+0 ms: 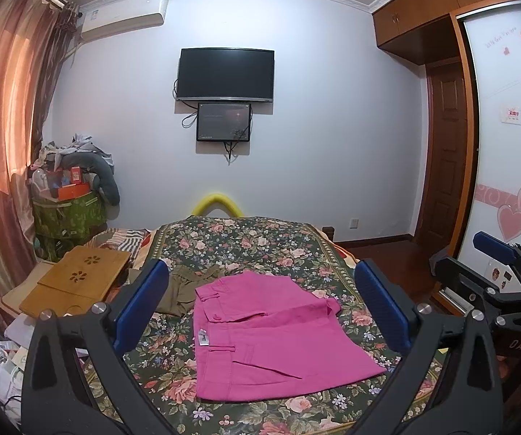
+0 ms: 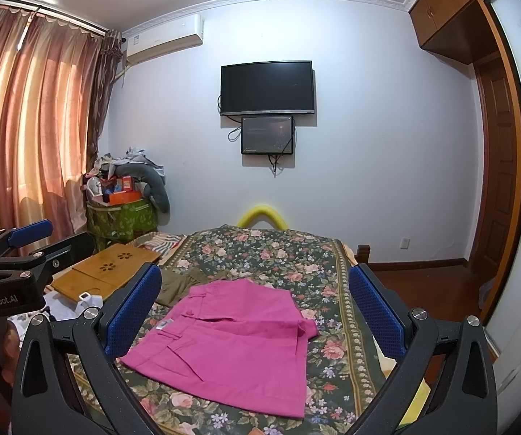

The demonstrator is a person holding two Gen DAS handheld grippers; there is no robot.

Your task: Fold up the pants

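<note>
Pink pants [image 1: 271,333] lie folded flat on the floral bedspread [image 1: 246,246], waistband to the left with a white tag. They also show in the right wrist view [image 2: 231,340]. My left gripper [image 1: 260,308] is open and empty, held above the pants with its blue pads wide apart. My right gripper [image 2: 255,308] is open and empty, also above the pants. The right gripper also shows at the right edge of the left wrist view [image 1: 507,264]. The left gripper shows at the left edge of the right wrist view [image 2: 25,243].
An olive garment [image 1: 184,290] lies behind the pants. A bamboo lap desk [image 1: 75,282] sits left of the bed. A cluttered green bin [image 1: 68,214] stands by the curtains. A TV [image 1: 224,74] hangs on the far wall. A wardrobe [image 1: 507,145] is at right.
</note>
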